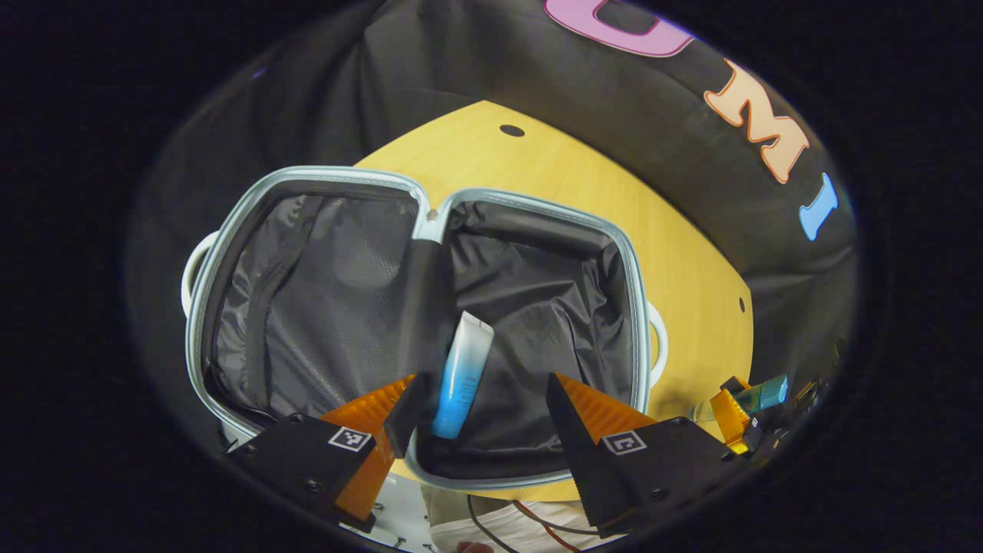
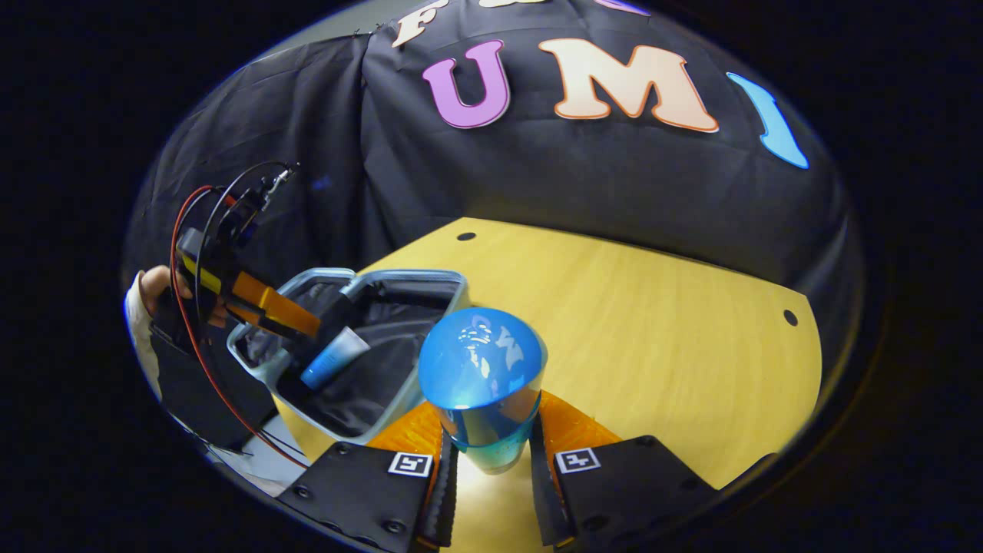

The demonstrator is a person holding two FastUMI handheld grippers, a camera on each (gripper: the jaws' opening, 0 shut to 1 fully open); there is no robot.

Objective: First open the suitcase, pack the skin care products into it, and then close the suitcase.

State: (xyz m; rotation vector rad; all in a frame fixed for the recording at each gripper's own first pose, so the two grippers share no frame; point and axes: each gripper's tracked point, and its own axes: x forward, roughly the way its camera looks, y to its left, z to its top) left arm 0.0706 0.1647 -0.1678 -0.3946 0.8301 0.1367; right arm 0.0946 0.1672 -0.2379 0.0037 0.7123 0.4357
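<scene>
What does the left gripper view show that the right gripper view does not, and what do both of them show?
Left gripper view alone: both lined halves of the open suitcase from above, and its side handles. Right gripper view alone: the right gripper shut on a blue-capped bottle, seen close, and a hand holding the left gripper. Both: the wooden table, the suitcase and the white-and-blue tube, which leans against one finger of the open left gripper over the right half.

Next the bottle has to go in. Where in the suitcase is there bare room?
The zipped mesh half is bare. In the other half, lining right of the tube is free. It is crowded around the tube, under the left gripper.
</scene>
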